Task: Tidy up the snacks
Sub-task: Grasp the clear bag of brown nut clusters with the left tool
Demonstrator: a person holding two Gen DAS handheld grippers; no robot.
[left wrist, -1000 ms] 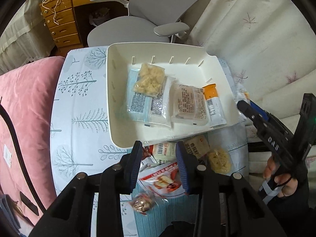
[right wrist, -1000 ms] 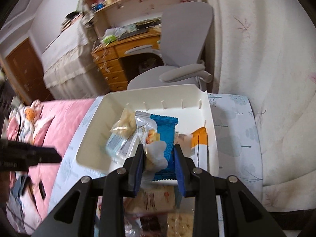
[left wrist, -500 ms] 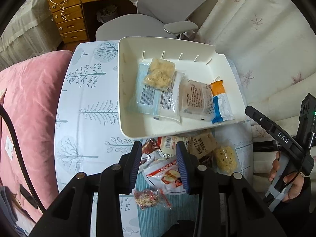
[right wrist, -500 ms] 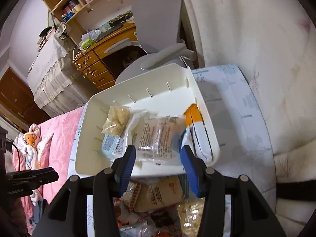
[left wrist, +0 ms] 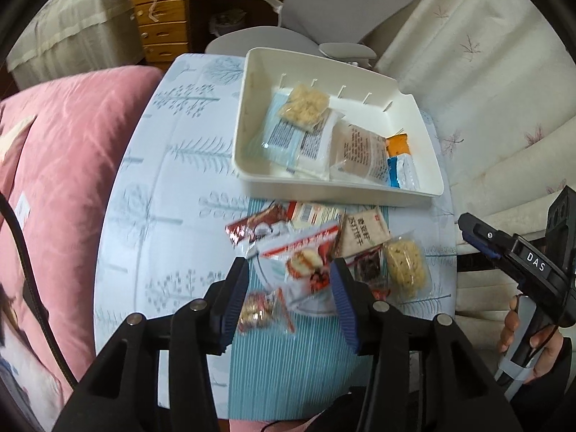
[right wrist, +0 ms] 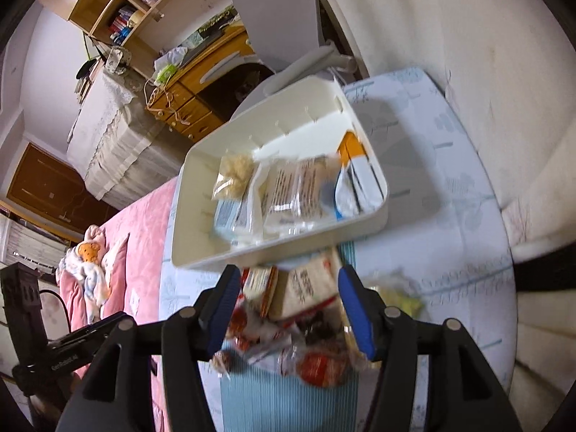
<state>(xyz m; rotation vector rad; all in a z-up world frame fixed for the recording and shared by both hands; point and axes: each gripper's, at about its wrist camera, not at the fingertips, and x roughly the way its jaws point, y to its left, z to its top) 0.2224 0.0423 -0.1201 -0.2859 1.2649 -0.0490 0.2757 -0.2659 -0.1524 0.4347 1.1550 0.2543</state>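
On the tree-print table (left wrist: 172,165) by a pink bed (left wrist: 54,165), both tongs (left wrist: 289,295) (right wrist: 286,306) gape empty.

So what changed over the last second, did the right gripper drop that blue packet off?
Yes. The right gripper, shut on the blue-and-white packet a second ago, let it go in the white tray, opened, and pulled back over the loose snack pile. The left gripper stayed open and empty above the pile. The other packets in the tray look unmoved.
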